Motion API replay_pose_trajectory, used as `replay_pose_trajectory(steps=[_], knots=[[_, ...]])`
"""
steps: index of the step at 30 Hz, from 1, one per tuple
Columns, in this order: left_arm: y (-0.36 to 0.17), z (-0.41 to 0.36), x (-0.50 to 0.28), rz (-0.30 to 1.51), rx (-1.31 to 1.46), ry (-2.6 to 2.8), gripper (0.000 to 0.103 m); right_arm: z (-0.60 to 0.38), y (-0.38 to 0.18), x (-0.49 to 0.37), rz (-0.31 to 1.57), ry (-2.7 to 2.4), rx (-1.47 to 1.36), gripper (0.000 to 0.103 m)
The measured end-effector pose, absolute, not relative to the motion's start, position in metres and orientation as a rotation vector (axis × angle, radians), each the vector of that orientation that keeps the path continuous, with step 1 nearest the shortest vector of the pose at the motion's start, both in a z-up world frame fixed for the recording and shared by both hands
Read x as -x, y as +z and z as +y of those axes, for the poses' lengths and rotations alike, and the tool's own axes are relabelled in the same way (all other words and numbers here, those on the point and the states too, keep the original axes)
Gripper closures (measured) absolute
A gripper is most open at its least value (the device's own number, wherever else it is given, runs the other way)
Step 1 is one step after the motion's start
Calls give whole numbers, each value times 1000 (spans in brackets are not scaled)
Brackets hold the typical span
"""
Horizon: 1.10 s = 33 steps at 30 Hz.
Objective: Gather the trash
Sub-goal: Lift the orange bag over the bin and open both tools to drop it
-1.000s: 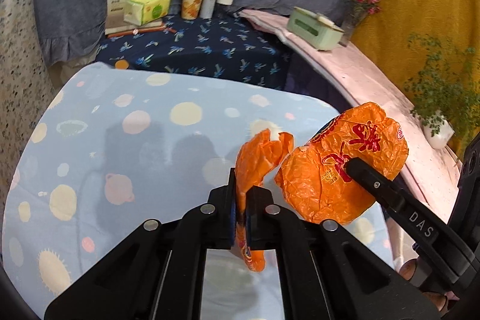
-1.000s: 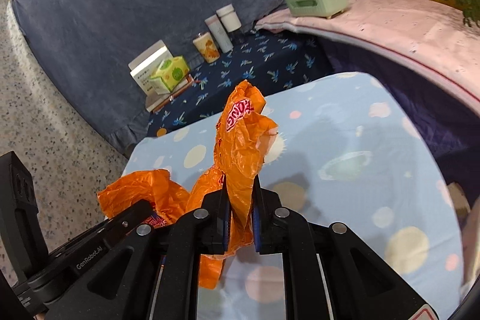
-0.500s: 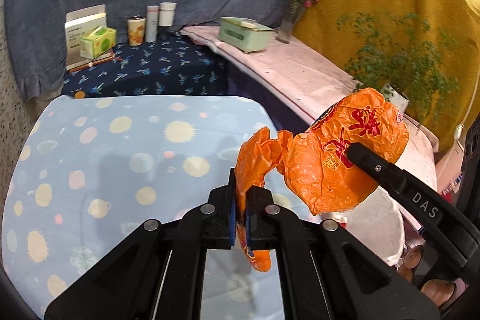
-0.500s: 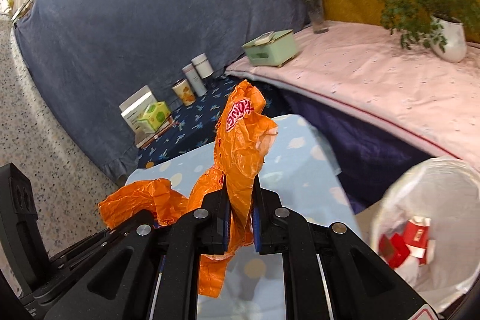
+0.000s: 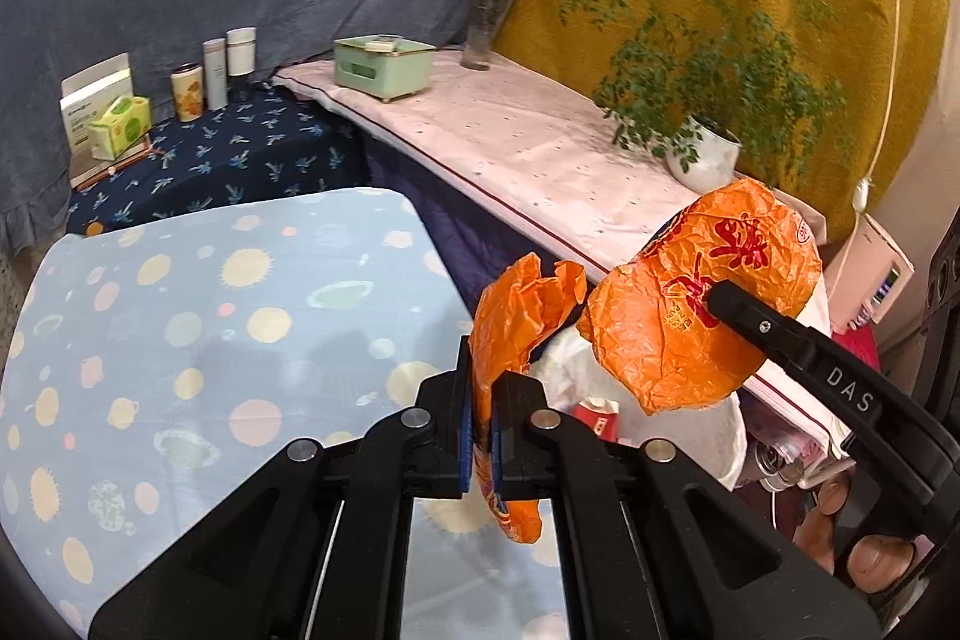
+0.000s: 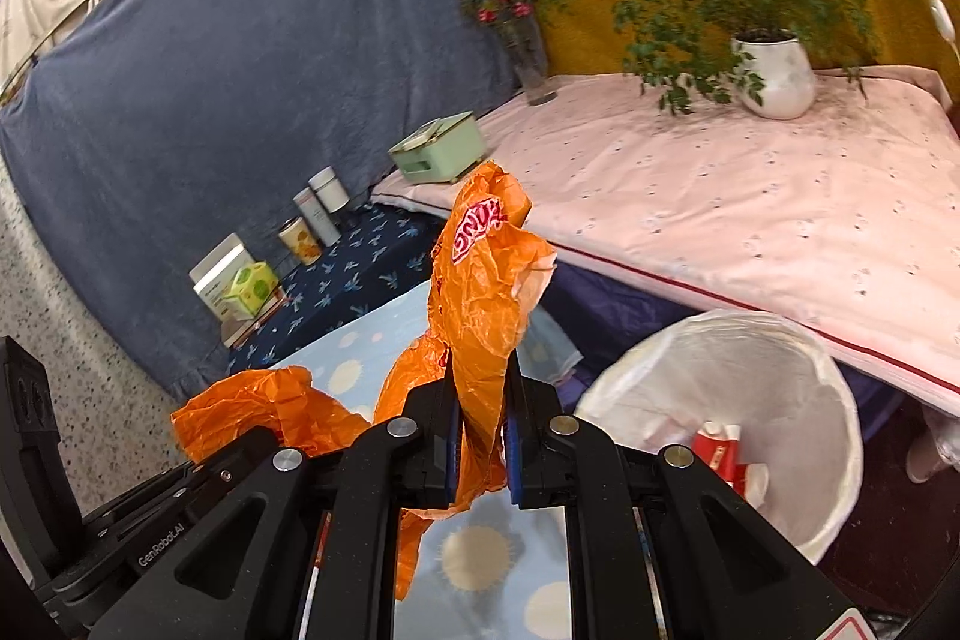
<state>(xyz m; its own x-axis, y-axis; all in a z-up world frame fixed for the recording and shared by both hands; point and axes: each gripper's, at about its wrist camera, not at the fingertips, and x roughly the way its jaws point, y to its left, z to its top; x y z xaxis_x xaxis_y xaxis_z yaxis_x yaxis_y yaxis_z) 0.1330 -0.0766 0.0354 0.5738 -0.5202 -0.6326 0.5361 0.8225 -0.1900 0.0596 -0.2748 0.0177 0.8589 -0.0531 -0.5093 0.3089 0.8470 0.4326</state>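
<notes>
Tongs left [image 5: 478, 436] and right [image 6: 478, 451] both clamp one crumpled orange plastic bag [image 6: 480, 292], held above the bench beside the white-lined bin [image 6: 774, 340]; light, limp, slippery film, best pinched at bunched folds.

Both grippers are matte black plastic. The left gripper [image 5: 478, 430] has two broad angular fingers [image 5: 384, 466] with triangular cut-outs, thin blue pads on their inner faces, and four round silver screw heads set in a row across the linkage. The right gripper [image 6: 480, 436] is built the same way: black fingers [image 6: 606, 466], blue pads, four silver screws. Seen from the left wrist, its outer side bears the white letters "DAS" and a small screw. Seen from the right wrist, the left gripper's side carries white "GenRobot.AI" lettering. A red-edged label corner shows at the right gripper's lower edge. Fingertips [image 5: 867, 559] of the person's hand show beneath it
</notes>
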Motion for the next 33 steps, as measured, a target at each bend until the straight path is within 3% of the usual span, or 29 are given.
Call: replay_pose_trajectory(steps=[28, 30, 32, 33], knots=[[3, -201, -108, 787, -132, -742, 97, -369, -19, 8, 520, -366, -583, 92], [-1, -204, -111, 790, -127, -736, 88, -372, -22, 8, 524, -367, -587, 92], [-3, -204, -113, 781, -115, -725, 60, -373, -24, 7, 528, -368, -587, 92], [-3, -204, -113, 772, -109, -715, 53, -374, -25, 6, 530, -369, -586, 92]])
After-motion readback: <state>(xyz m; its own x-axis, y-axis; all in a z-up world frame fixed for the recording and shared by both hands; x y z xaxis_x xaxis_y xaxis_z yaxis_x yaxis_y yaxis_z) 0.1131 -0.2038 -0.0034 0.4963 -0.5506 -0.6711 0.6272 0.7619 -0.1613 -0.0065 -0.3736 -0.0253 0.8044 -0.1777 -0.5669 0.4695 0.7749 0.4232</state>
